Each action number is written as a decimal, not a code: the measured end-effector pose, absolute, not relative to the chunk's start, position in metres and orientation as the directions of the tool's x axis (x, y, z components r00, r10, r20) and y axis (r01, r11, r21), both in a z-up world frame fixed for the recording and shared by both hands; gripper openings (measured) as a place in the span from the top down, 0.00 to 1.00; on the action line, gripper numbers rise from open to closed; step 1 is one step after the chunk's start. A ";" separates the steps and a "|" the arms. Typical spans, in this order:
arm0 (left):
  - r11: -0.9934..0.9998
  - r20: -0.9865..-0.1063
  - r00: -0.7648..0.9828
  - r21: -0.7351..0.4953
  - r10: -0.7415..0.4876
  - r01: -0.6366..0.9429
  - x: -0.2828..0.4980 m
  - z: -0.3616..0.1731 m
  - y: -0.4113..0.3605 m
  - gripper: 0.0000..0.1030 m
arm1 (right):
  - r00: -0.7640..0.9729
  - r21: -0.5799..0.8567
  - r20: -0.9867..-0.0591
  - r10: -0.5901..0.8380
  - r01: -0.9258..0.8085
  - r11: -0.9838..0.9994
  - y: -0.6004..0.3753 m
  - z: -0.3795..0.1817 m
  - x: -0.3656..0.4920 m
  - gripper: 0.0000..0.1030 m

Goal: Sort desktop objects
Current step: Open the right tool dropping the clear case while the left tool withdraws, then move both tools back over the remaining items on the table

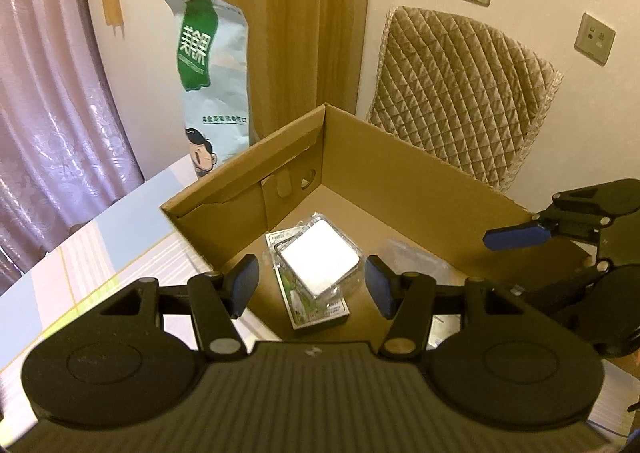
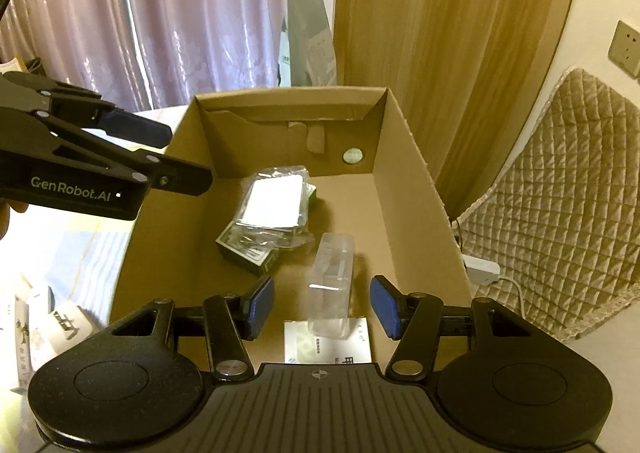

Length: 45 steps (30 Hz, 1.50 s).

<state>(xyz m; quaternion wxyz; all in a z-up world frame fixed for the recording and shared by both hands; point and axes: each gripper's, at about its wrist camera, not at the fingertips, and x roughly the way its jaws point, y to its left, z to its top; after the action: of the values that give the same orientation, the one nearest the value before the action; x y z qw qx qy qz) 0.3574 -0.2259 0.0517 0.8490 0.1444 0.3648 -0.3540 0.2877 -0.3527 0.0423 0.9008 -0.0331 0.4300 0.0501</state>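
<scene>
The left gripper (image 1: 311, 287) is hovering over the near-left part of the cardboard box (image 1: 400, 169), its jaws released and gripping nothing; the right gripper (image 2: 322, 307) is hovering over the near end of the same box, its jaws likewise spread apart and empty. The box is sitting open-topped on the table (image 1: 100, 253). Nearest inside the box, at its near wall, a white printed leaflet (image 2: 340, 345) is lying flat on the floor. Just beyond it, a clear plastic case (image 2: 332, 277) is lying lengthwise, its near end overlapping the leaflet. Farther in and to the left of the case, a green-edged flat package (image 2: 248, 257) is lying on the box floor, and a clear blister pack holding a white square item (image 1: 318, 259) is resting on top of it, tilted. The far wall of the box is showing a folded flap and a round hole (image 2: 354, 155). Outside the box, beyond its far-left corner, a tall white-and-green bag (image 1: 212, 73) is standing upright. To the right of the box, a quilted beige chair back (image 1: 464, 93) is standing.
</scene>
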 end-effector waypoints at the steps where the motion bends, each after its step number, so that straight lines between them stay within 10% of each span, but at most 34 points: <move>1: 0.710 -0.719 0.487 -0.012 -0.496 0.705 0.354 0.054 -0.223 0.48 | 0.630 -0.018 -0.774 0.062 -0.120 0.993 -0.351 0.046 0.284 0.45; 16: 0.789 -0.710 0.542 -0.032 -0.450 0.613 0.273 0.073 -0.126 0.44 | 0.729 0.021 -0.667 0.153 -0.187 0.982 -0.303 0.101 0.197 0.45; 37: 0.954 -0.809 0.542 -0.074 -0.228 0.292 0.159 0.009 0.057 0.01 | 0.601 0.098 -0.718 0.352 -0.412 0.906 -0.188 0.062 0.136 0.45; 39: 0.958 -0.821 0.524 -0.090 -0.227 0.274 0.153 0.001 0.062 0.01 | 0.589 0.094 -0.728 0.350 -0.421 0.902 -0.182 0.057 0.137 0.34; 40: 0.959 -0.825 0.516 -0.099 -0.228 0.265 0.150 -0.003 0.063 0.01 | 0.590 0.089 -0.729 0.347 -0.422 0.902 -0.180 0.056 0.137 0.12; 45: 0.960 -0.833 0.498 -0.126 -0.240 0.252 0.137 -0.016 0.064 0.01 | 0.579 0.070 -0.738 0.347 -0.445 0.893 -0.172 0.051 0.140 0.09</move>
<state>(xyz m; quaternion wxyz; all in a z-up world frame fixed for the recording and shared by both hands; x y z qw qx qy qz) 0.1370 0.0636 -0.0161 0.8655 0.0058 0.4803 -0.1421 0.1402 -0.1718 0.0512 0.8863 -0.0614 0.4009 0.2234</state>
